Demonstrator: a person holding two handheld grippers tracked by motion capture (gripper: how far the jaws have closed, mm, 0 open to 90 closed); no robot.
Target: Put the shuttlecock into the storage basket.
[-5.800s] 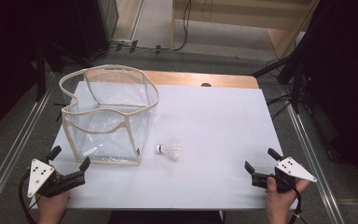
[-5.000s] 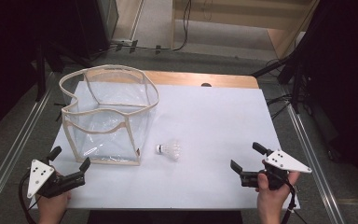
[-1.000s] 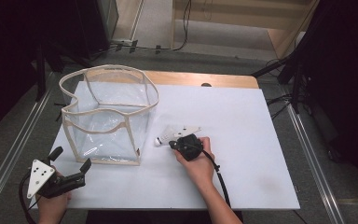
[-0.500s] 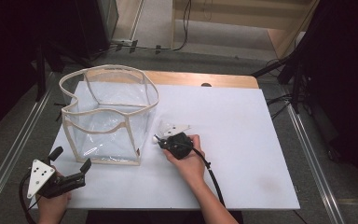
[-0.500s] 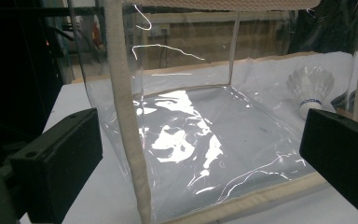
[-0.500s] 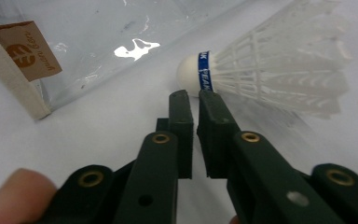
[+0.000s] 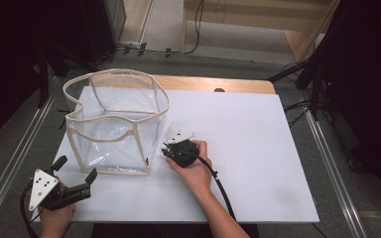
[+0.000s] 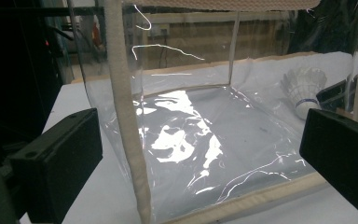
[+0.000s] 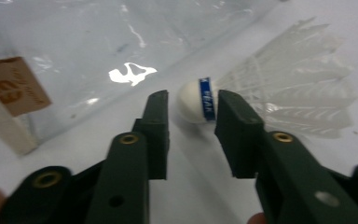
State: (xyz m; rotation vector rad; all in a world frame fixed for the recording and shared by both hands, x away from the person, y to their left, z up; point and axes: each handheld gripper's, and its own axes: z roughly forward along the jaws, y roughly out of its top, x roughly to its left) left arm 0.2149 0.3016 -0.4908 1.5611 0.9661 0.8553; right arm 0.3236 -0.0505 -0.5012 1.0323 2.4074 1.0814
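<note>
Shuttlecock (image 9: pixel 265 88) lies between my right tongs (image 9: pixel 191 128), just opened and not yet gripping; its round cork could roll away; left tongs (image 8: pixel 200 154) open

Glossy clear plastic bag (image 7: pixel 114 124) w/ cloth trim; feathered shuttlecock (image 9: pixel 279 88).

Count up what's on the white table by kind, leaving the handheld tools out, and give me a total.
Shuttlecocks: 1, the white shuttlecock lying beside the bag
Clear bags: 1, the clear plastic bag with cream trim, standing open
Total: 2
</note>
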